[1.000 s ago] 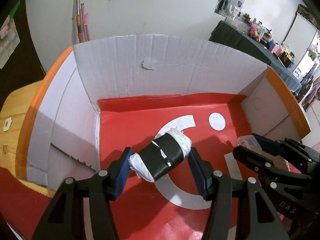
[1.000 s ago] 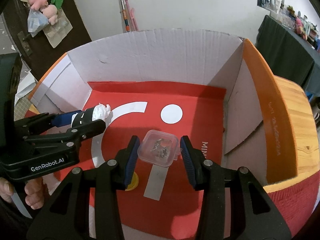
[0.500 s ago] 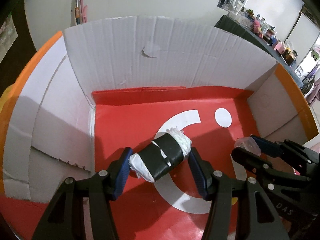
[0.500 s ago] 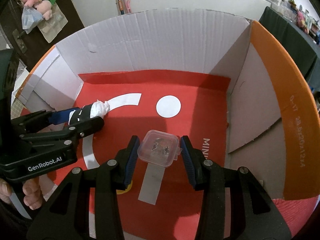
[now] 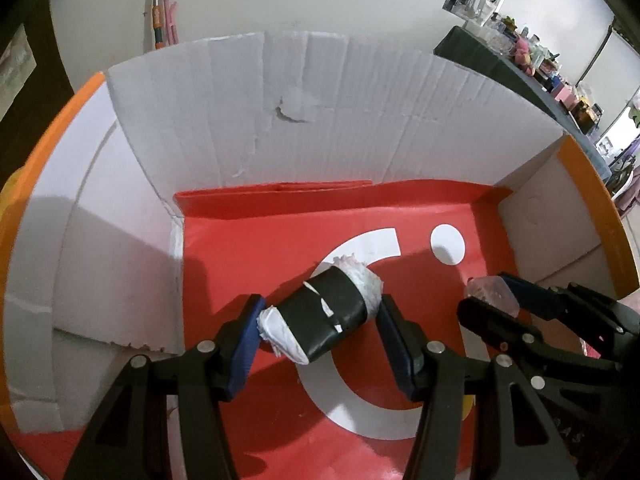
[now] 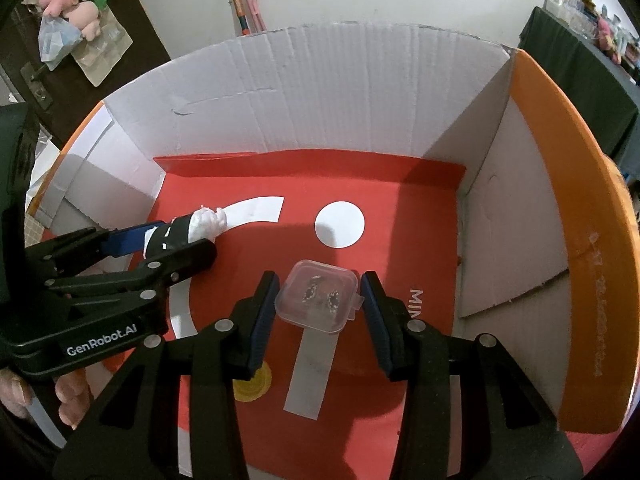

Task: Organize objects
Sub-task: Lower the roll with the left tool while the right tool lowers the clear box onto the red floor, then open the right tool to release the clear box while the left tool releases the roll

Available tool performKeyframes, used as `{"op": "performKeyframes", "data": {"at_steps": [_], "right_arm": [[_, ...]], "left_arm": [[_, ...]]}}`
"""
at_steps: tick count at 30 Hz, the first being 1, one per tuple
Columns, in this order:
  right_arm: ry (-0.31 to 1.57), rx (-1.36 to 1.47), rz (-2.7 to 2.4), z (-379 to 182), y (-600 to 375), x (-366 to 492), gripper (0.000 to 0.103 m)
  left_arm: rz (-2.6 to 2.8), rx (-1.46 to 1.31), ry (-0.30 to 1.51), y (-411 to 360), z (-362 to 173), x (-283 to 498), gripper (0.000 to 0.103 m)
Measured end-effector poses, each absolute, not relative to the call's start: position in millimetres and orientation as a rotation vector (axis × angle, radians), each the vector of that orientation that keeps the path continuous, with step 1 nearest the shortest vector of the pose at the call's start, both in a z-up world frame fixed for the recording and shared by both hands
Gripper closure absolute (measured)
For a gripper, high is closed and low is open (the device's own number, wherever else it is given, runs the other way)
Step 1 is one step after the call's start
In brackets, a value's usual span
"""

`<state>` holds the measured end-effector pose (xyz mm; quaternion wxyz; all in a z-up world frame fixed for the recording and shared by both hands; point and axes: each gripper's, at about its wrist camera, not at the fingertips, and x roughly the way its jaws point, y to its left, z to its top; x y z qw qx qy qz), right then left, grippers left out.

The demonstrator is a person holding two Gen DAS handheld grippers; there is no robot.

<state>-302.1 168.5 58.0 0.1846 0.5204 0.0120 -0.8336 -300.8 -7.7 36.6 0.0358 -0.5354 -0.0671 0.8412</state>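
Note:
My left gripper (image 5: 320, 312) is shut on a white bundle wrapped in black tape (image 5: 326, 316), gripped end to end and tilted. My right gripper (image 6: 320, 286) is shut on a small clear plastic box (image 6: 318, 296) with small dark items inside. Both hang over the red floor (image 5: 248, 264) of an open cardboard box (image 5: 320, 120), side by side, each casting a shadow below. The right wrist view shows the left gripper (image 6: 180, 236) with the bundle (image 6: 200, 222) at its left. In the left wrist view the right gripper (image 5: 492, 300) and clear box (image 5: 490, 292) are at the right.
The cardboard box has tall white walls (image 6: 340, 100) and orange flaps (image 6: 560, 200) on both sides. A yellow disc (image 6: 250, 384) lies on the red floor under my right gripper. A person's hand (image 6: 68, 400) holds the left gripper. A cluttered dark table (image 5: 520, 60) stands beyond.
Both views have closed in on the box, whose walls now fill more of each frame. The bundle and the clear box stay gripped as before.

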Motion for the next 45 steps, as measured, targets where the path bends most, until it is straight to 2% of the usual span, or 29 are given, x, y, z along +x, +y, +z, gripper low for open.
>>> {"op": "performKeyframes", "data": {"at_steps": [17,27,39,45], "right_arm": [[0.025,1.492,-2.365,56,170,-302,0.062],[0.019,1.513,-2.349,52,170,-300,0.062],[0.022,1.48,-2.364,57,165,-299,0.049],[0.034,1.464,-2.377,61,168,-291,0.049]], "left_arm": [[2.599,-1.652,-0.183,-14,33,-300,0.044],[2.583,-1.651,-0.182,-6,33,-310,0.036],[2.59,-1.609,-0.176,-9,38,-304,0.035],[2.609,-1.577,-0.164,-8,45,-302,0.035]]}}
